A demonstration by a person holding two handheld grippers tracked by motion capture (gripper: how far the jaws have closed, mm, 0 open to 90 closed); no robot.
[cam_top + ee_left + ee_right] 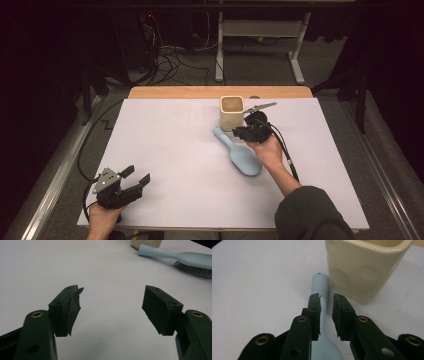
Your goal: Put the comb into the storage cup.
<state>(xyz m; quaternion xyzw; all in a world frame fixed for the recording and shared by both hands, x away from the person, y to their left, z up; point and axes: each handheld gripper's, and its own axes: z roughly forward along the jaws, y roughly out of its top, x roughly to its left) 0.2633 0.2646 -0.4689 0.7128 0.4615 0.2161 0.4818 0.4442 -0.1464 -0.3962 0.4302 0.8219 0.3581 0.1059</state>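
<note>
A light blue hairbrush (244, 159) lies on the white table sheet (170, 145), bristles down, its handle pointing toward a cream square cup (232, 113). My right gripper (237, 133) hovers low over the handle right beside the cup. In the right gripper view its jaws (327, 298) stand narrow astride the handle (320, 282); a sliver of table shows at the right pad, and the cup (362, 270) stands just right of them. My left gripper (138, 175) rests at the near left, open and holding nothing. In the left gripper view (112, 292), the brush (180, 258) lies far off.
A bare wooden strip (200, 92) runs along the table's far edge behind the cup. The right gripper's black cable (287, 150) trails back past the person's forearm. Beyond the table, floor cables (170, 60) and a white desk frame (260, 30) stand in the dark.
</note>
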